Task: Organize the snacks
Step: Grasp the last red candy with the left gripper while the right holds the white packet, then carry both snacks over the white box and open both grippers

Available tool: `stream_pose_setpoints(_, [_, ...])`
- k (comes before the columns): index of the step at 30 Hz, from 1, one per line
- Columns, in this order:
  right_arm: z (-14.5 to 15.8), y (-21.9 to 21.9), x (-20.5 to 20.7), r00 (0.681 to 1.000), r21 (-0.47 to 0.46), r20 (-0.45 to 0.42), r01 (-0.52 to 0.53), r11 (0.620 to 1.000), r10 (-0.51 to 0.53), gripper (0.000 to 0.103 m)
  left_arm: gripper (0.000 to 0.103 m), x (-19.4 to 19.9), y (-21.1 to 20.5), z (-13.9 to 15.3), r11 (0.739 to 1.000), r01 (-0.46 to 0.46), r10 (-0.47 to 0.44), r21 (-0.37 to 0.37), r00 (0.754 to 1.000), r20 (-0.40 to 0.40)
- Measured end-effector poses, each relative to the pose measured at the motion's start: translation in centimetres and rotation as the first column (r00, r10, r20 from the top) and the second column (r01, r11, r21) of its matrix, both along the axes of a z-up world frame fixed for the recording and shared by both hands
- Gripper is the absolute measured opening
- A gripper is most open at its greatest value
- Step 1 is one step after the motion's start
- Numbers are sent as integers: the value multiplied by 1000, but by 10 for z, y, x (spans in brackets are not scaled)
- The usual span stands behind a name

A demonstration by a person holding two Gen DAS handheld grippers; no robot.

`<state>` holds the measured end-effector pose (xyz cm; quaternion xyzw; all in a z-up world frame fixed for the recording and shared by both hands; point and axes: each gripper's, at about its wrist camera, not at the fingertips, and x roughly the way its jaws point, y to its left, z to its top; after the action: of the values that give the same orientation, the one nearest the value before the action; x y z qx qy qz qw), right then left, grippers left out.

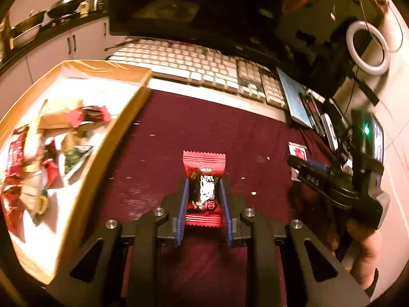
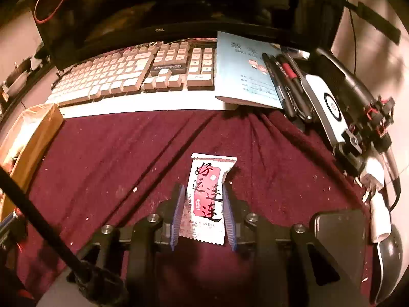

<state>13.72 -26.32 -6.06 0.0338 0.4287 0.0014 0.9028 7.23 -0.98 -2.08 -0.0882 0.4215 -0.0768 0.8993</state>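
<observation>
My left gripper [image 1: 204, 186] is shut on a red and black candy packet [image 1: 203, 186], held between its blue pads over the maroon cloth [image 1: 204, 128]. A cardboard box [image 1: 112, 138] with several snack packets [image 1: 38, 153] stands to its left. My right gripper [image 2: 203, 194] is shut on a white and pink snack packet [image 2: 208, 197] with red and black characters, above the cloth [image 2: 115, 153]. The right gripper also shows in the left wrist view [image 1: 296, 163], at the right with that packet [image 1: 297, 151].
A keyboard [image 2: 133, 74] lies beyond the cloth under a monitor. A blue booklet [image 2: 245, 69] with pens sits at the back right. A phone [image 2: 340, 238], a mouse [image 2: 388, 261] and cables lie at the right. The box corner [image 2: 33, 138] is at the left.
</observation>
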Motion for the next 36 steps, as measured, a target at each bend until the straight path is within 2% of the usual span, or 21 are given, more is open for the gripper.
stream_pose_setpoints(1, [0,-6,-3,1000,28,7,9,1000,-9,17,26,-2,5,1,1000,-9,9,-6,1000,3])
stream_pose_setpoints(4, [0,-18,-12,999,123,21,24,992,-26,16,26,-5,14,1,999,-29,29,-28,1000,4])
stream_pose_setpoints(9, [-1,-4,-22,999,77,45,6,997,-10,16,26,-14,37,4,995,-72,73,-71,997,9])
stream_pose_setpoints(17, [2,-16,-24,997,196,76,2,981,-17,15,26,-24,46,13,993,-88,91,-81,995,36])
stream_pose_setpoints(22, [18,-7,-42,989,253,141,-70,965,34,15,26,-23,46,13,992,-81,85,-101,996,29])
stream_pose_setpoints(24, [25,4,-48,983,293,160,-133,947,88,15,26,-23,46,13,991,-82,85,-102,996,30])
stream_pose_setpoints(29, [40,55,-50,939,348,207,-332,877,273,15,26,-27,63,20,986,-115,121,-121,992,36])
stream_pose_setpoints(32, [45,88,-41,905,395,216,-423,815,366,15,26,-30,87,29,978,-173,181,-118,982,56])
stream_pose_setpoints(36, [50,133,-24,866,413,219,-500,761,450,15,26,-29,128,37,957,-262,272,-126,960,65])
